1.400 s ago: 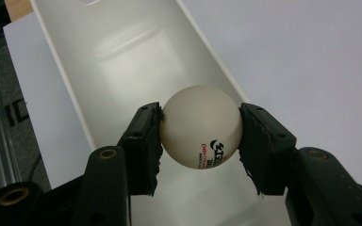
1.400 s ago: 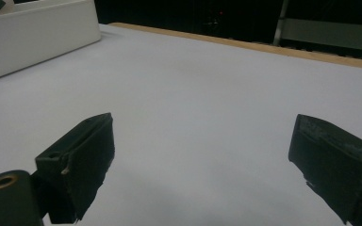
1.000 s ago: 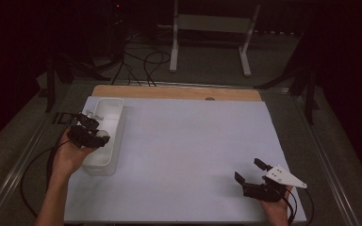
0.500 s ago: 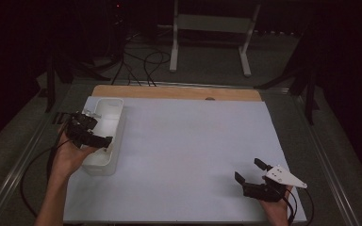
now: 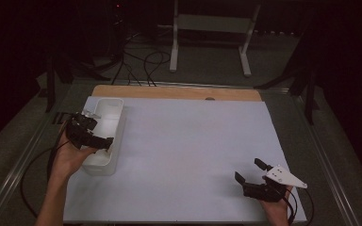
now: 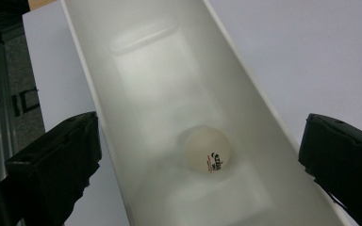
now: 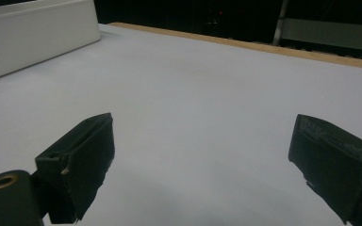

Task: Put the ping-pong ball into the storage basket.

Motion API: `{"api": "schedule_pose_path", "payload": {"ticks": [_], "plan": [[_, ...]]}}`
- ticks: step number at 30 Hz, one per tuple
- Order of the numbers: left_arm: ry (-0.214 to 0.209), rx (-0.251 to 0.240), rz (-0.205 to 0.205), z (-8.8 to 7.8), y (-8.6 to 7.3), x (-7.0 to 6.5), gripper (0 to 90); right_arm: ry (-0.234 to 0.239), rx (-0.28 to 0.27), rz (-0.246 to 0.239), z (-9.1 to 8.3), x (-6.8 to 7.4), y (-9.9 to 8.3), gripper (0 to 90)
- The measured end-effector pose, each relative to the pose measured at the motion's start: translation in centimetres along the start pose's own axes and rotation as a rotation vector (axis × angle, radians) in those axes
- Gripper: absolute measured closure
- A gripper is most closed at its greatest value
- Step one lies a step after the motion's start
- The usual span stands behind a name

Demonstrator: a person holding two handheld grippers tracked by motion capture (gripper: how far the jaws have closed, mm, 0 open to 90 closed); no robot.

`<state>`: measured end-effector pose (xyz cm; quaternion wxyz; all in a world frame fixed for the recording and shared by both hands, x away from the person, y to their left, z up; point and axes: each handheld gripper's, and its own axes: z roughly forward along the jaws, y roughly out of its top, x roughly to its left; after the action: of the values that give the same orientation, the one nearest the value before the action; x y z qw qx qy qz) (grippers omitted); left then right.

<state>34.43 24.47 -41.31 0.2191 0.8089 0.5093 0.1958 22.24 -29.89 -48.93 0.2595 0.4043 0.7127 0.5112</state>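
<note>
A white ping-pong ball (image 6: pixel 208 149) with a small printed logo lies on the floor of a long white bin (image 6: pixel 245 80). My left gripper (image 6: pixel 200 132) hovers over that bin (image 5: pixel 108 110) at the table's left side. Its jaws have just been opening and stand wide apart, with nothing pinched between them; the ball rests loose below. In the high view the left gripper (image 5: pixel 99 131) reaches across the bin's left wall. Near the front right corner my right gripper (image 5: pixel 248 169) rests open and empty, its jaws (image 7: pixel 202 127) spread over bare sheet.
A pale sheet (image 5: pixel 193 141) covers the table, with a wooden strip (image 5: pixel 169 92) along the far edge. The bin (image 7: pixel 37 33) appears far left in the right gripper view. Cables and a white stand (image 5: pixel 212 28) lie on the dark floor beyond.
The left gripper's jaws have spread apart over the bin. Both hands have stayed where they were.
</note>
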Motion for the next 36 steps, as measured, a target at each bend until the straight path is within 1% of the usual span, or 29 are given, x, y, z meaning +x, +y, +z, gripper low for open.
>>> {"api": "schedule_pose_path", "payload": {"ticks": [2,6,11,16,24,27,29,36], "plan": [[-0.009,-0.007,0.001,0.0,-0.1,-0.1,0.5,0.000,0.000,-0.001,0.0,0.0,0.0,7.1],[-0.011,-0.022,0.005,0.1,-0.2,-0.3,0.5,-0.001,-0.001,0.001,0.0,0.0,0.0,7.1],[-0.016,-0.053,0.018,-0.1,-0.3,-0.7,0.5,0.000,0.000,0.000,0.0,0.0,0.0,7.1],[-0.026,-0.084,0.022,-0.3,-0.5,-1.0,0.5,0.000,0.000,-0.001,0.0,0.0,0.0,7.1],[-0.046,-0.162,0.019,-0.6,-1.2,-1.6,0.5,-0.002,-0.002,0.000,-0.1,0.0,0.0,7.1],[-0.054,-0.206,0.016,-0.8,-1.5,-1.7,0.5,-0.002,-0.003,0.002,0.0,0.0,0.0,7.1],[-0.073,-0.226,0.013,-0.8,-1.8,-1.8,0.5,-0.002,-0.005,0.002,0.0,-0.1,0.0,7.0],[-0.108,-0.283,0.031,-0.6,-2.6,-2.4,0.1,0.000,-0.006,0.003,0.0,0.0,0.0,7.1]]}}
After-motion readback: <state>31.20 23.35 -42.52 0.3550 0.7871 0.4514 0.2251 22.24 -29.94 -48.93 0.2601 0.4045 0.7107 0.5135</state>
